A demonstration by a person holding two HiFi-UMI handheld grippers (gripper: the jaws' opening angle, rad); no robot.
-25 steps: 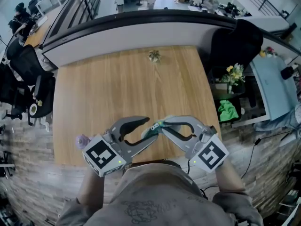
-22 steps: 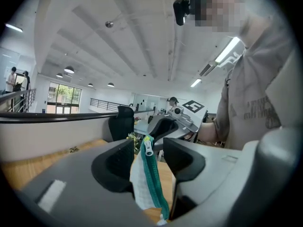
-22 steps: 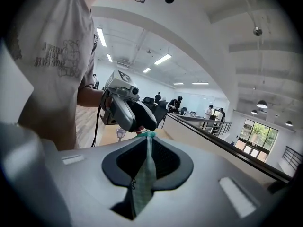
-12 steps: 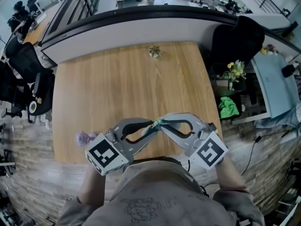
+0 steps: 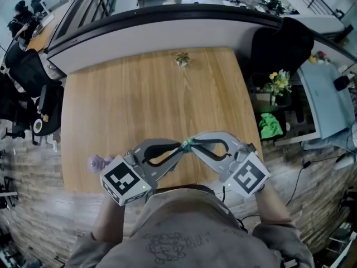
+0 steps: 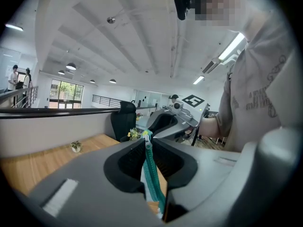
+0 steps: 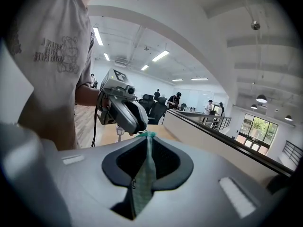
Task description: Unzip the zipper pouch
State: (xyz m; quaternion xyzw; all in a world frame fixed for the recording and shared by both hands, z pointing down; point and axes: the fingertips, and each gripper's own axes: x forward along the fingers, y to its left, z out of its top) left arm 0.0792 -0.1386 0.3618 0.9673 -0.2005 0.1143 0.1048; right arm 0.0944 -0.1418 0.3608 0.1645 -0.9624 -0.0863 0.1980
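A small teal zipper pouch (image 5: pixel 186 146) hangs in the air over the table's near edge, pinched between both grippers. My left gripper (image 5: pixel 181 148) comes in from the left. Its jaws have just been closing and now press on the pouch's teal zip strip (image 6: pixel 152 170), which runs between them up to the tips (image 6: pixel 146 137). From the right, my right gripper (image 5: pixel 192 144) is shut on the pouch's green fabric (image 7: pixel 142 174), which fills the slit between its jaws (image 7: pixel 148 136). The two pairs of tips almost touch. Most of the pouch is hidden by the jaws.
The wooden table (image 5: pixel 139 105) carries a small potted plant (image 5: pixel 181 58) at its far edge and a purple object (image 5: pixel 97 164) near its front left corner. A curved counter (image 5: pixel 167 29) stands behind it. A black chair (image 5: pixel 279 49) and flowers (image 5: pixel 278 86) are to the right.
The left gripper's jaws went from wide open to closed on the pouch's zip strip. Both grippers stayed close together over the table's near edge, and the right one kept its grip.
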